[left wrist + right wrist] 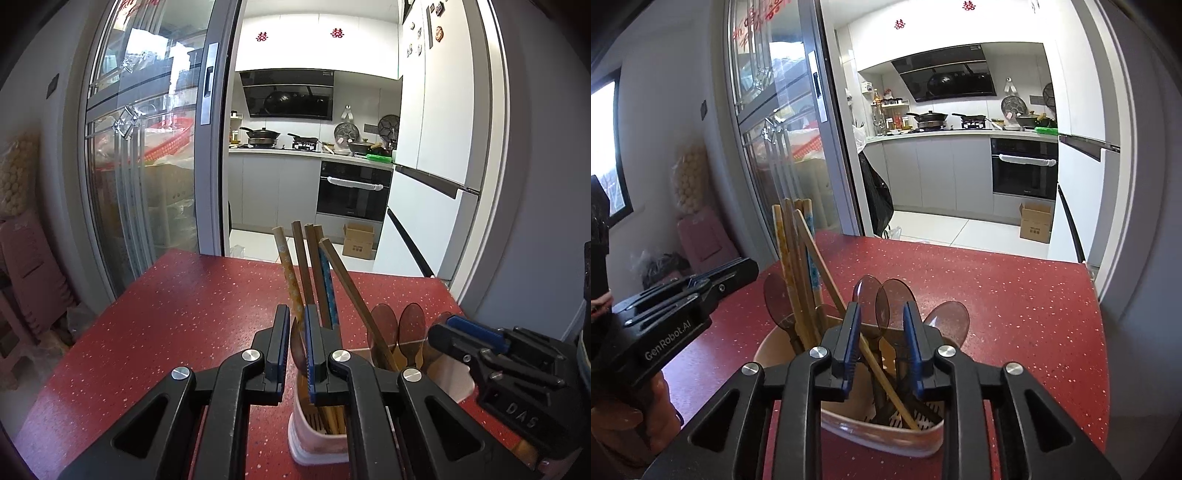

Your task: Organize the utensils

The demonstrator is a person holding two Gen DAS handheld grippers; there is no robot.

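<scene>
Your chopsticks and spoons already stand in the holder on the red table (nothing loose visible), right gripper parted and empty, left gripper nearly closed, empty.

Red speckled table, brown spoons

Red speckled stone-look tabletop, glossy, white flecks throughout. Directly on it: pale pink plastic utensil holder, upright near the near edge, base resting flat. Rest of visible surface carries nothing else.
</scene>
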